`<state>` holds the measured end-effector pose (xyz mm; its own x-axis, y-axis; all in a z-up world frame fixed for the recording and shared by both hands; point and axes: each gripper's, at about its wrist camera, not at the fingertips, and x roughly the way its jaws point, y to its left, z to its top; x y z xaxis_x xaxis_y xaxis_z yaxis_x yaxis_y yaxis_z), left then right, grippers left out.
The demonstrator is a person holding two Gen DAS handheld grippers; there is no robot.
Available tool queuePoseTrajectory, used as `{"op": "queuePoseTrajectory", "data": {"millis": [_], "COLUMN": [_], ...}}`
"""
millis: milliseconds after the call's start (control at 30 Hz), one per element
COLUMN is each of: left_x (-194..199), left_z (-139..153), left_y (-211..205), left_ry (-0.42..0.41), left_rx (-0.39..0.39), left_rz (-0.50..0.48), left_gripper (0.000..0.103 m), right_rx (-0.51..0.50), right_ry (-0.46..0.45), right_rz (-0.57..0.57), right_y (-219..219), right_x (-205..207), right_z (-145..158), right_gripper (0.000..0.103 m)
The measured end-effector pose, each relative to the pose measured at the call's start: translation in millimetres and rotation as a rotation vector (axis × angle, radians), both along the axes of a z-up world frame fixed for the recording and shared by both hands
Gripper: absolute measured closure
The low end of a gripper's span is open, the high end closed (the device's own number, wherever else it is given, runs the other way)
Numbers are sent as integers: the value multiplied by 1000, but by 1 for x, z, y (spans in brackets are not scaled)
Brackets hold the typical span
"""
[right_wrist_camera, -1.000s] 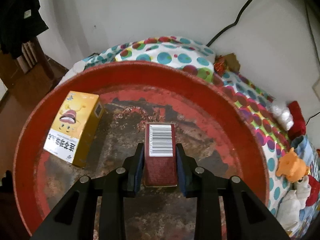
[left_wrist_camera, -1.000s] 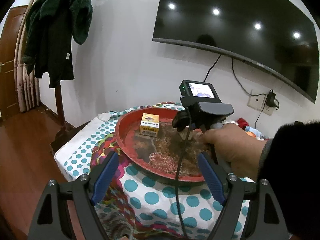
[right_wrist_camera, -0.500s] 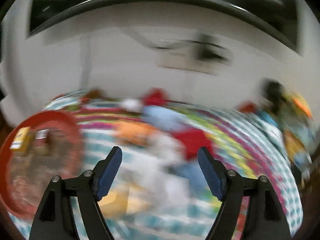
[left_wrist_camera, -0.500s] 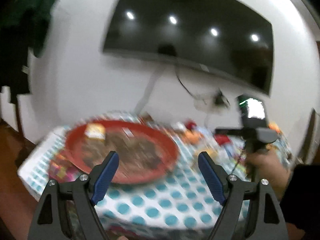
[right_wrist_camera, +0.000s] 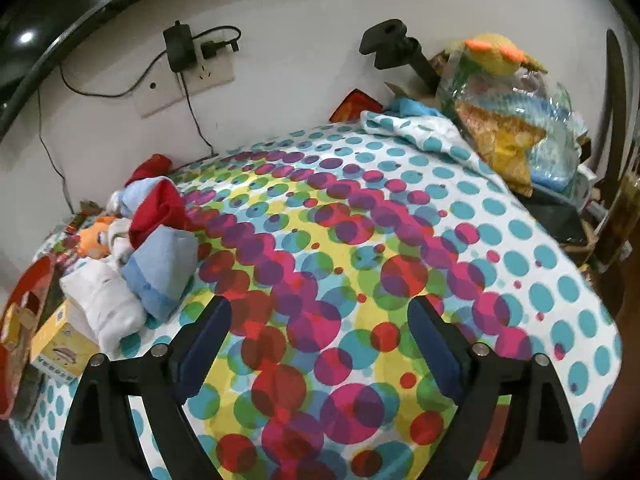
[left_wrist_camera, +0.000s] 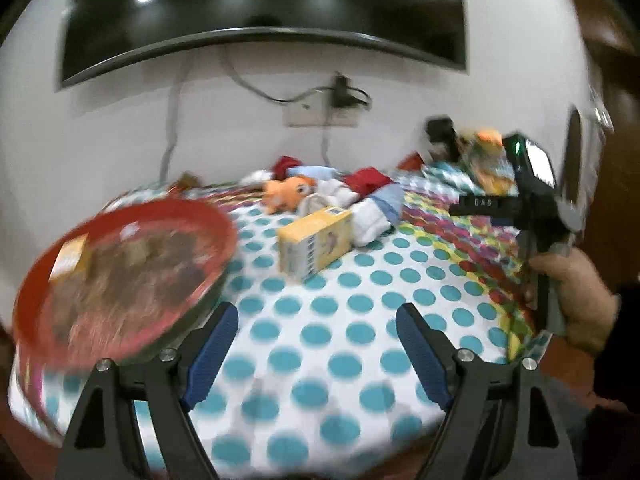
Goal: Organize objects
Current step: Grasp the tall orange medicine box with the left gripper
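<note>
Blue-padded jaws of the right gripper [right_wrist_camera: 320,344]: spread wide, nothing between them, over bare spotted tablecloth [right_wrist_camera: 360,240]. They have just been opening; a second ago they pinched a dark red box standing in the red tray, and that box now sits in the tray with no gripper near it.

Left gripper [left_wrist_camera: 316,352]: jaws spread wide, empty, as before, over the teal-dotted part of the cloth.

Red tray [left_wrist_camera: 120,272]: a second ago straight ahead of the left gripper, now at its 10 o'clock, blurred; a small yellow box [left_wrist_camera: 70,258] lies by its far left rim. In the right view only the tray's rim shows, at 9 o'clock at the picture's edge.

Second yellow box [left_wrist_camera: 314,242]: on the cloth, outside the tray, at 12 o'clock of the left gripper, just beside the tray's right rim; nothing lies between it and the jaws.

Heap beyond that box: orange plush toy [left_wrist_camera: 286,192], white, pale blue and red socks [right_wrist_camera: 160,268], touching one another; the white one leans on the box.

Far corner, 1 o'clock of the right gripper: plastic bags [right_wrist_camera: 516,120] and a black stand [right_wrist_camera: 394,46] against the wall.

Hand [left_wrist_camera: 576,292]: at 3 o'clock of the left view, fist round the right gripper's handle, dark sleeve behind.
</note>
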<state>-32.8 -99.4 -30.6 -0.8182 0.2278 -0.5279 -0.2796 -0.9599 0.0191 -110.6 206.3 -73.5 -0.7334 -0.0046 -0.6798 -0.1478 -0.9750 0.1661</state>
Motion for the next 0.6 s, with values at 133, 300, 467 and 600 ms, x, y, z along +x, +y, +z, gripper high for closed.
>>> {"op": "queuePoseTrajectory", "data": {"millis": [133,300,467,600], "left_x": [-50,-102,-137,-152], "left_z": [6,2,-15,-28], "left_y": [24,41,49,49], "left_ry": [-22,-91,-173,-240], "left_rx": [-102,-202,-293,-309], "left_rz": [-89,-156,-162,-145], "left_gripper": [19,19,19,20], "right_rx": [27,-16,-92,-106], "right_ry": [-16,-37,-46,-39], "right_rz": [15,22,29,22], "right_y": [-5,-1,8,10], "right_x": [-4,-6,-8,-7], "right_z": [-2,-5,-9,-9], "right_gripper": [11,9,9,9]}}
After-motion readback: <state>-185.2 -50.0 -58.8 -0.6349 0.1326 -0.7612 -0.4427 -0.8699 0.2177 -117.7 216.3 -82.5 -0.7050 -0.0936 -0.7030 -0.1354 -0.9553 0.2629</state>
